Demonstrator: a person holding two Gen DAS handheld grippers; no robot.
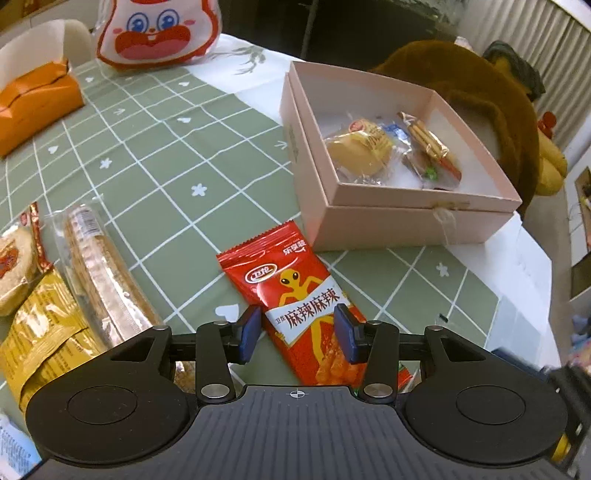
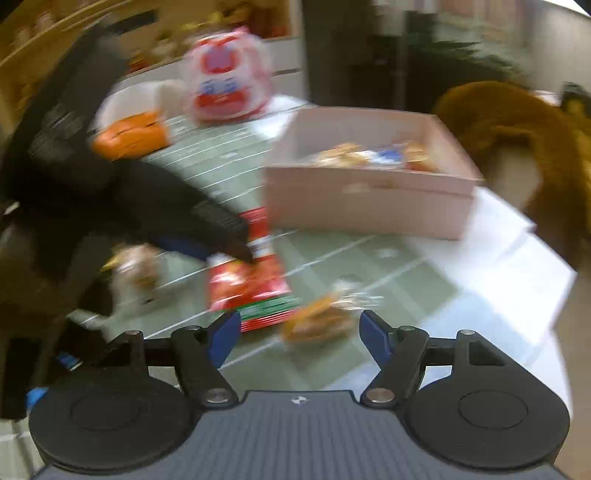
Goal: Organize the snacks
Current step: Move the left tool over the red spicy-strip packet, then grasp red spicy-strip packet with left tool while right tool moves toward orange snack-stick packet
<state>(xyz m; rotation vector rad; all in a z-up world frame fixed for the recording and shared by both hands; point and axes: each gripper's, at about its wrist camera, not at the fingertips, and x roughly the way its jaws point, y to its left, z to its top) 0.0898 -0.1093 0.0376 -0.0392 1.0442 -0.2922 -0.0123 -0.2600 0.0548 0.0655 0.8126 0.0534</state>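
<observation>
A red spicy-snack packet (image 1: 291, 295) lies flat on the green checked tablecloth (image 1: 166, 155), just in front of an open pink box (image 1: 369, 221). My left gripper (image 1: 299, 332) straddles the packet's lower half, jaws open, with a gap beside the left pad. The box holds a wrapped yellow cake (image 1: 360, 151) and a pack of biscuit sticks (image 1: 430, 147). The blurred right wrist view shows my right gripper (image 2: 299, 332) open, low over the table. A clear-wrapped orange snack (image 2: 317, 321) lies just ahead between its fingers, untouched. The left gripper (image 2: 221, 229) shows there over the red packet (image 2: 255, 280).
Several wrapped snacks lie at the left: a long cracker pack (image 1: 99, 273), a yellow packet (image 1: 44, 332), a round cake (image 1: 14, 266). An orange pack (image 1: 37, 103) and a rabbit-face bag (image 1: 159, 33) stand at the back. A brown plush (image 1: 480, 92) sits behind the box.
</observation>
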